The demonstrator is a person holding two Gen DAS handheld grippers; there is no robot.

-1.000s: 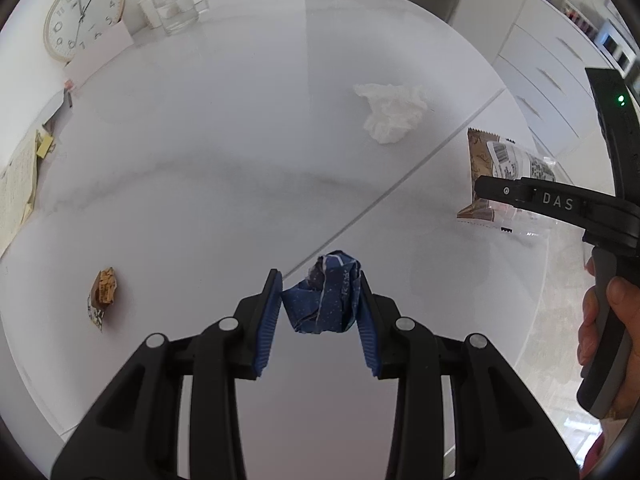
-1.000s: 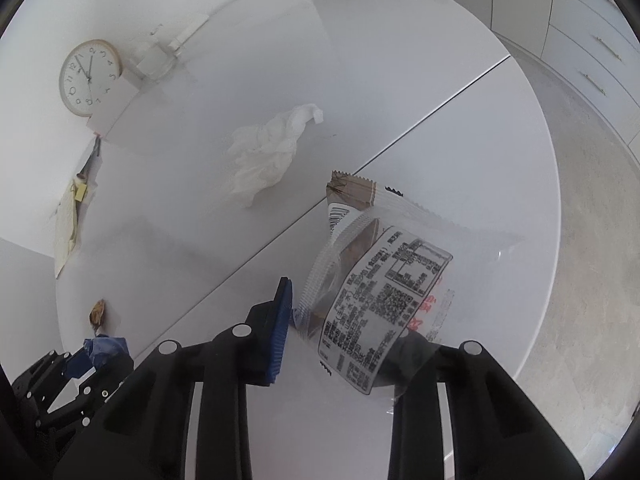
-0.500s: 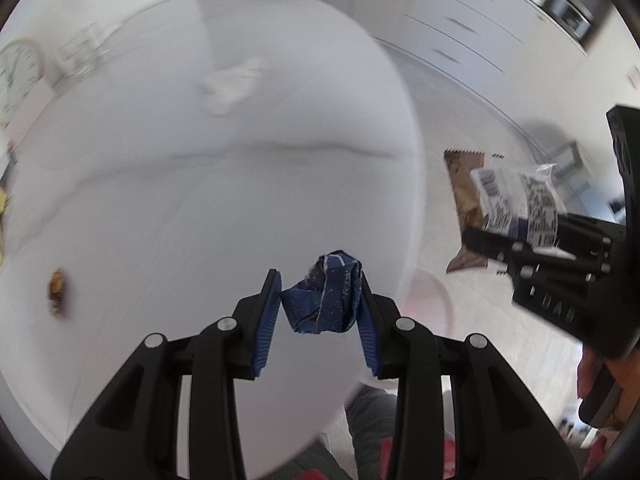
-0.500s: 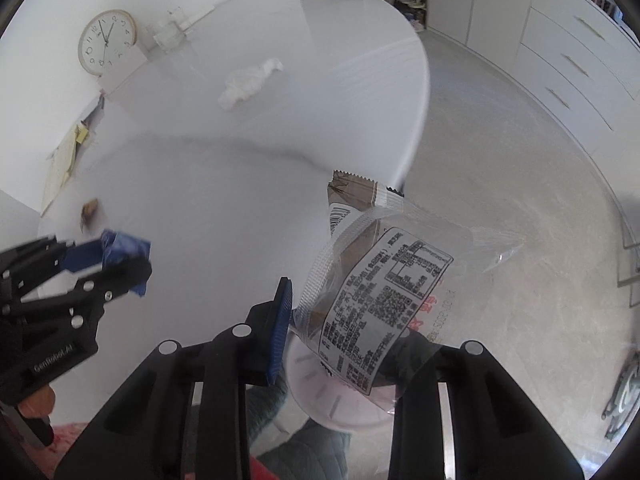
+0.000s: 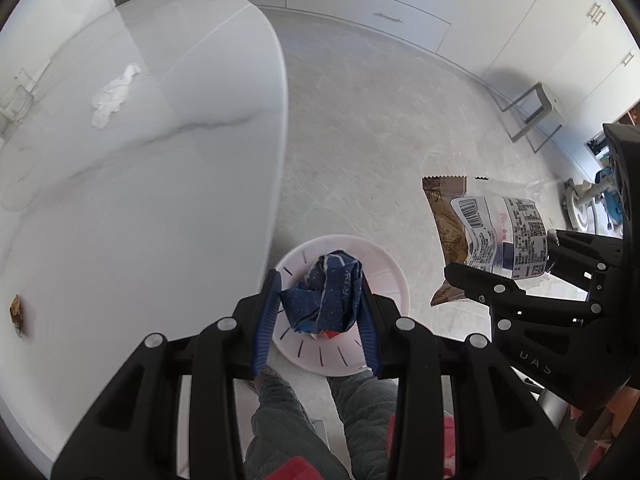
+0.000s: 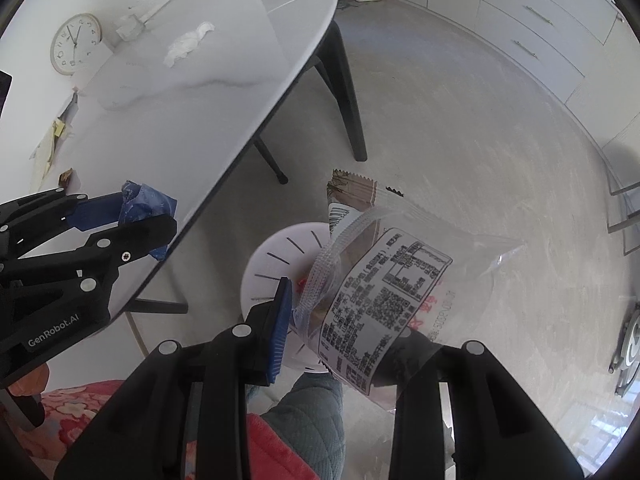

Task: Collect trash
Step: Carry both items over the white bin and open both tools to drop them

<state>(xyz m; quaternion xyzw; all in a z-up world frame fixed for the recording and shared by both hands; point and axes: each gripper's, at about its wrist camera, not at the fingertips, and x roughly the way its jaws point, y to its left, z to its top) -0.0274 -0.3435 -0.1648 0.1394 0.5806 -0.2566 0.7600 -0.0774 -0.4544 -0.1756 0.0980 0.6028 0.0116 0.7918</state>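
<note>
My left gripper [image 5: 320, 300] is shut on a crumpled blue wrapper [image 5: 326, 298] and holds it above a white round bin [image 5: 384, 276] on the floor. My right gripper [image 6: 344, 320] is shut on a clear plastic snack bag [image 6: 384, 288] with a printed label and a brown wrapper inside, also above the bin [image 6: 276, 256]. The bag shows in the left wrist view [image 5: 488, 232]. A crumpled white tissue [image 5: 112, 94] and a small brown wrapper [image 5: 17, 312] lie on the white marble table [image 5: 140, 200].
The table edge [image 6: 256, 132] runs beside the bin, with black table legs [image 6: 344, 92] under it. White drawers [image 5: 392, 4] line the far wall. A clock [image 6: 76, 44] leans on the table's far side. My knees [image 5: 288, 420] are below the grippers.
Both grippers have swung away from the table top to over the floor bin, each still holding its trash. The table now lies to the left.
</note>
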